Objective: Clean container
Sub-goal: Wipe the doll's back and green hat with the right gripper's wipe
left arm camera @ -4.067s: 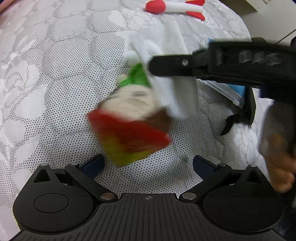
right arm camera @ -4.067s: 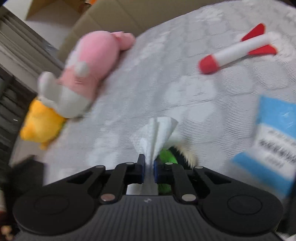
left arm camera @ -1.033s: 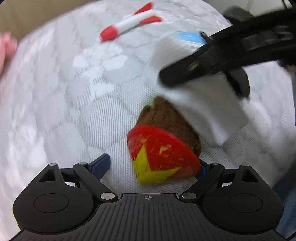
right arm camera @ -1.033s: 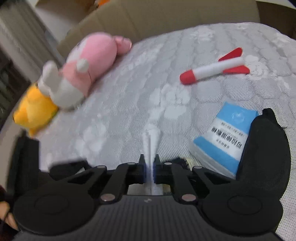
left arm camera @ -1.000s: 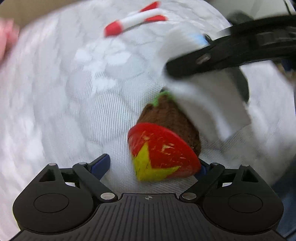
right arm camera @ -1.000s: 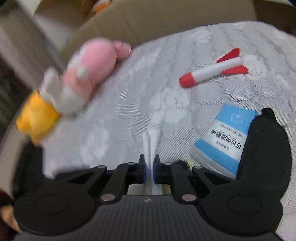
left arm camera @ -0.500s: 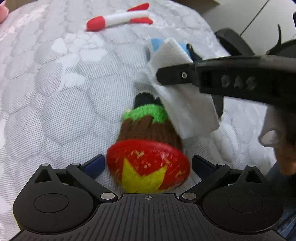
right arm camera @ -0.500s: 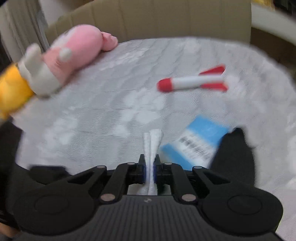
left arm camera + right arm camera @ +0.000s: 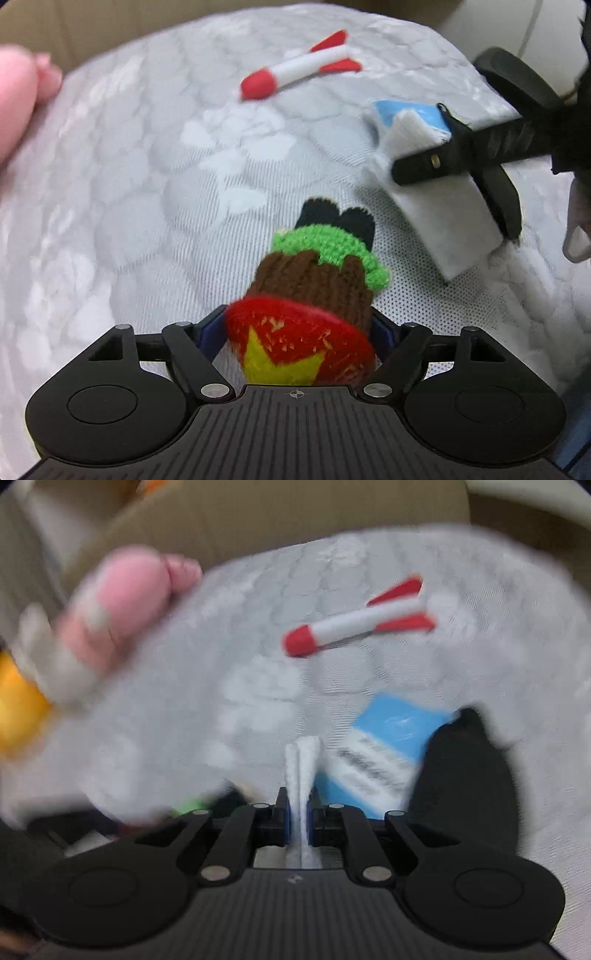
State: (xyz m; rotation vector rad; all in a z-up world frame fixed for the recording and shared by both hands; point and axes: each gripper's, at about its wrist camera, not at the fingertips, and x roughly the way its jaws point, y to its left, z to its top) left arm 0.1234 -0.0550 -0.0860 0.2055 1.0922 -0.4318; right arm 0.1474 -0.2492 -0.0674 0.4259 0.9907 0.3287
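A crocheted doll (image 9: pixel 314 295) with a red and yellow-star base, brown body, green band and black feet lies between the fingers of my left gripper (image 9: pixel 299 332), which is shut on it. My right gripper (image 9: pixel 300 823) is shut on a folded white tissue (image 9: pixel 303 775). In the left wrist view that gripper (image 9: pixel 399 173) and its tissue (image 9: pixel 436 206) sit to the right of the doll, apart from it. A green and black bit of the doll (image 9: pixel 207 805) shows blurred in the right wrist view.
All lies on a white quilted mattress (image 9: pixel 129 221). A red and white rocket toy (image 9: pixel 295 74) lies at the back. A blue tissue pack (image 9: pixel 384 753) and a black object (image 9: pixel 465 775) lie right. A pink plush (image 9: pixel 122 602) and a yellow plush (image 9: pixel 18 709) lie left.
The left gripper has closed on the doll. The right gripper with the tissue has pulled off the doll and moved to the right, away from it.
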